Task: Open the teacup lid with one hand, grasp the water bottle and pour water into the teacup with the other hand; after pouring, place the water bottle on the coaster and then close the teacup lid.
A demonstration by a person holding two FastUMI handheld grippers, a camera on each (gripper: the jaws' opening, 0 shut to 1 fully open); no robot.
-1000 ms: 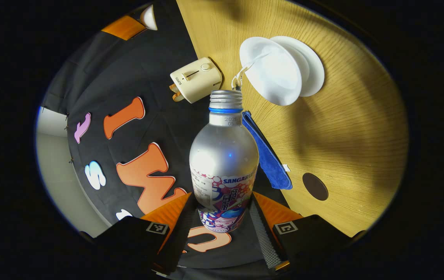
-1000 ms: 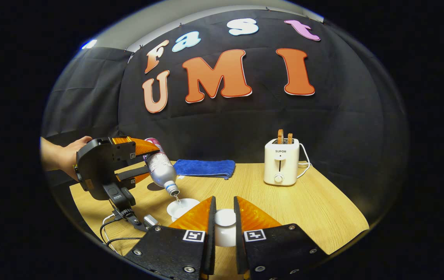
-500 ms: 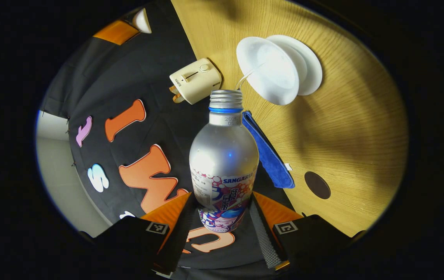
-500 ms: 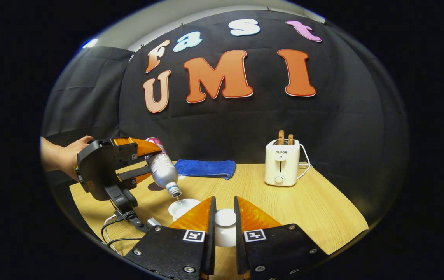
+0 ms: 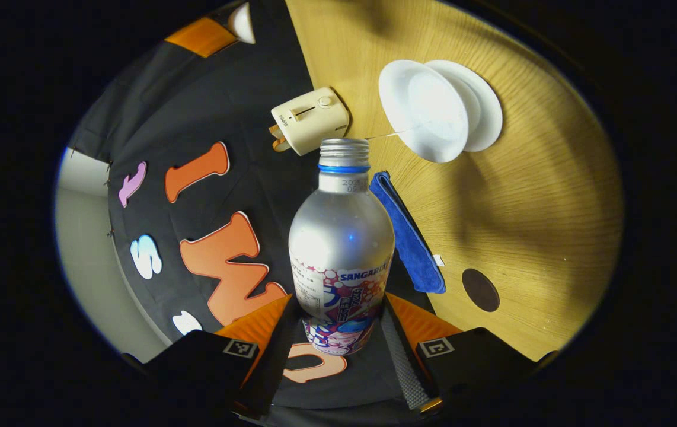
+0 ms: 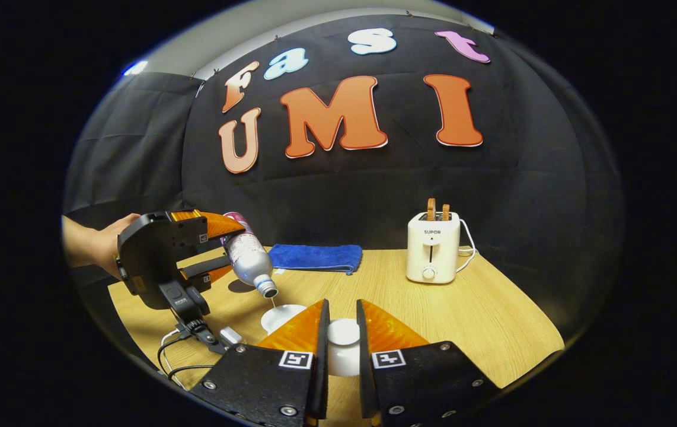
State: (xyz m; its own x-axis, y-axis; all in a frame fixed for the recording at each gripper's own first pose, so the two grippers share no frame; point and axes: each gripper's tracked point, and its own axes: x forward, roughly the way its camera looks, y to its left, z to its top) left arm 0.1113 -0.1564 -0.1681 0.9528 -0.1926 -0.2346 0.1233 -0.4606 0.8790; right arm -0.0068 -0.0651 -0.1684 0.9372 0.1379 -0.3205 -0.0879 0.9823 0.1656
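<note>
Currently I hold the water bottle (image 5: 341, 237) clamped in the left gripper (image 5: 338, 332), long axis tilted neck-down toward the teacup (image 5: 427, 115) just ahead; right gripper (image 6: 341, 347) pinches the lid (image 6: 343, 332) alongside.

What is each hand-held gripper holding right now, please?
Left hand-held gripper: closed on the tilted water bottle, pouring.
Right hand-held gripper: closed on the white teacup lid.

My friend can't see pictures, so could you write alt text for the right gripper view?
A hand-held gripper tips a silver bottle over a white cup on a wooden table. Nearer jaws pinch the white lid; a blue towel and toaster stand behind.
</note>
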